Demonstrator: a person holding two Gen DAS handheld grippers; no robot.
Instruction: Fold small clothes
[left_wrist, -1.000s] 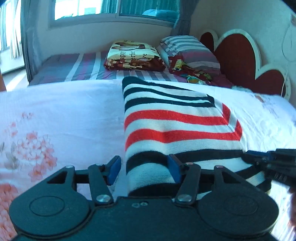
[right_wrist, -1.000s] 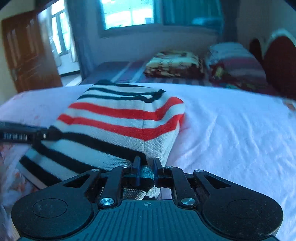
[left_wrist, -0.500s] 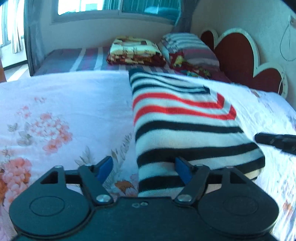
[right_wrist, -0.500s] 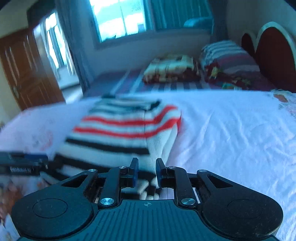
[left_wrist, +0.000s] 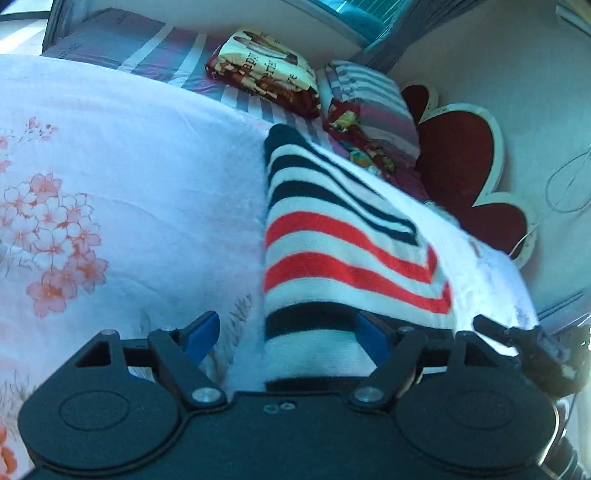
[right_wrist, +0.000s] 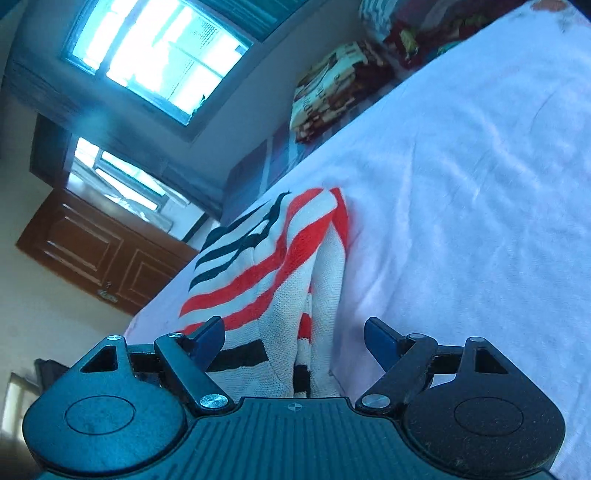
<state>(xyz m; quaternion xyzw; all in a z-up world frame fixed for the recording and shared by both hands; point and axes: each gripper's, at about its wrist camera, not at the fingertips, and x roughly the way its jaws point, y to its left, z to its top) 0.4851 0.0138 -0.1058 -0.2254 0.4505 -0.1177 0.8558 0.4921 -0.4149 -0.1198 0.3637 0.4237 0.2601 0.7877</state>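
Note:
A folded knit garment with black, white and red stripes (left_wrist: 332, 251) lies on the bed's white floral cover (left_wrist: 129, 192). My left gripper (left_wrist: 288, 334) is open, its blue pads spread at the garment's near left corner, its right pad over the cloth. The right gripper's tip (left_wrist: 517, 339) shows at the garment's right edge. In the right wrist view the same garment (right_wrist: 273, 266) lies ahead, its layered folded edge facing me. My right gripper (right_wrist: 295, 338) is open, jaws spread wide on either side of that near edge. The view is tilted.
A folded patterned blanket (left_wrist: 266, 74) and a striped pillow (left_wrist: 373, 103) lie at the head of the bed by a red heart-shaped headboard (left_wrist: 465, 177). A window (right_wrist: 166, 51) and a brown wooden door (right_wrist: 96, 254) are beyond the bed.
My right gripper was shut on the garment's near edge, then let go and opened wide. Both wrists rolled, tilting the views. The left gripper stayed open at the garment's near end.

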